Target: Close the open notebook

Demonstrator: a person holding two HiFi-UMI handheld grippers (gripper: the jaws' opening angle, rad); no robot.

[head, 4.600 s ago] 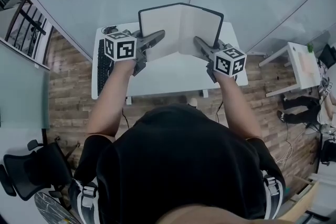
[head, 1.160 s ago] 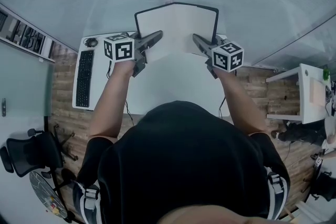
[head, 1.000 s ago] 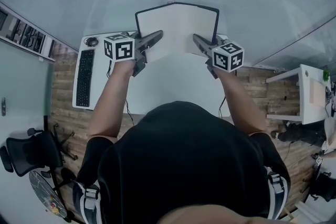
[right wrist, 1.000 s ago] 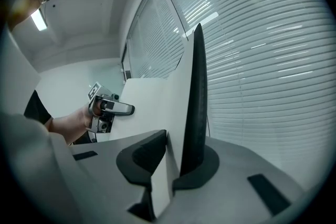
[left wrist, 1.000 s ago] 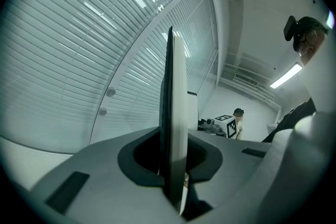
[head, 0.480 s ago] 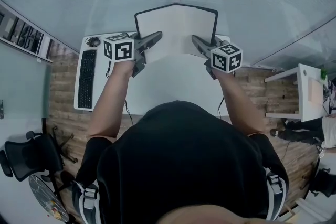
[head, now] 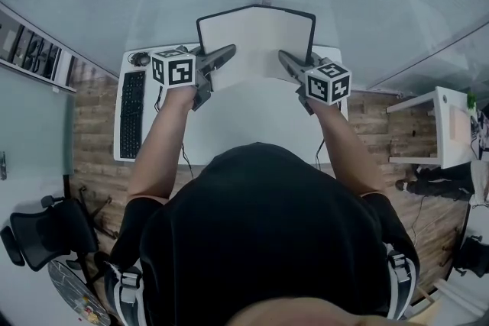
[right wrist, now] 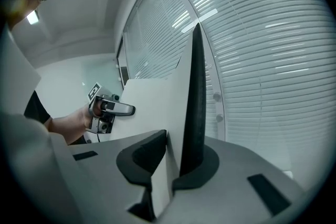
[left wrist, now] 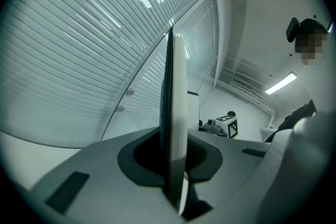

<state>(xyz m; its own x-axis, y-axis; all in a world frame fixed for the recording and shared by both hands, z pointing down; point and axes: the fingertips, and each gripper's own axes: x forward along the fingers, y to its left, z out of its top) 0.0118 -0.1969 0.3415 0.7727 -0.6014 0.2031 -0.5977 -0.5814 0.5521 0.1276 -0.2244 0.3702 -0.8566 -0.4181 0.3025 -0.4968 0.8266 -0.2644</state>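
Head view showed a white rectangular surface (head: 252, 118), and over its far side a black-covered open notebook with blank white pages (head: 256, 42) stood lifted. The left tongs (head: 227, 52) clamped its left half, the right tongs (head: 284, 57) its right half.

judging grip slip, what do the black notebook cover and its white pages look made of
Black notebook cover: matte, stiff, probably faux leather or coated board; its edge stands straight. White pages: matte paper, a thin stack beside the cover.
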